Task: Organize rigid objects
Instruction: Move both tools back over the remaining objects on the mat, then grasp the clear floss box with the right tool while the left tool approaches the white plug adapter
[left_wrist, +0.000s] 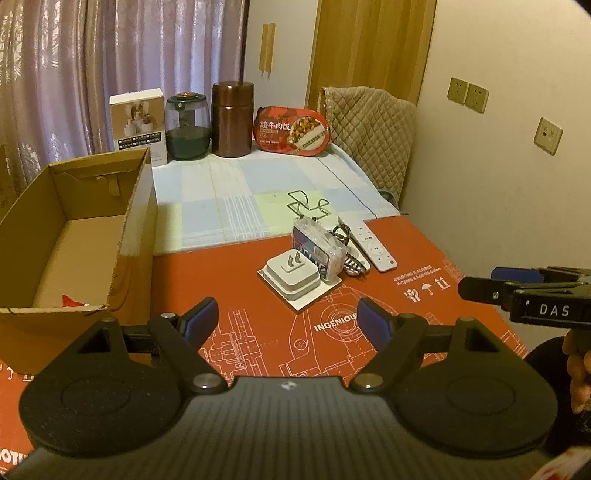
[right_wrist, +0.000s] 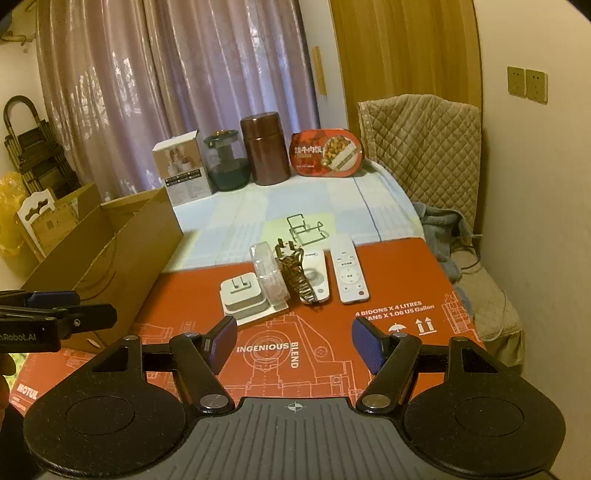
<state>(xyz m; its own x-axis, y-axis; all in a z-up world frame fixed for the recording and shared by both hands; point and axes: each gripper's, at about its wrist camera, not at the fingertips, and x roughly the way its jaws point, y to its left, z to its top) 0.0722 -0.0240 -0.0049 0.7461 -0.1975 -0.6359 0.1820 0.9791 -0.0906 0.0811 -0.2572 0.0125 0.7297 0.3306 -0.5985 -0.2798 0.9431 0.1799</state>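
Observation:
A cluster of small items lies on the red printed cardboard sheet (left_wrist: 424, 295): a white plug adapter (left_wrist: 293, 275) (right_wrist: 242, 293) on a white card, a clear plastic box (left_wrist: 319, 251) (right_wrist: 269, 273), a striped hair claw (right_wrist: 295, 275), and a white remote (left_wrist: 369, 240) (right_wrist: 347, 275). A wire stand (left_wrist: 306, 205) (right_wrist: 304, 227) sits just behind them on the checked cloth. My left gripper (left_wrist: 287, 319) hovers short of the adapter, open and empty. My right gripper (right_wrist: 294, 336) is open too, nothing between its pads, and it faces the same cluster.
An open cardboard box (left_wrist: 140, 221) (right_wrist: 122, 251) stands at the left, with something small and red in its near corner. At the back stand a white carton (left_wrist: 138, 122), a glass jar (left_wrist: 186, 127), a brown canister (left_wrist: 232, 120) and a red meal tray (left_wrist: 291, 131). A quilted chair (left_wrist: 369, 122) is at the right.

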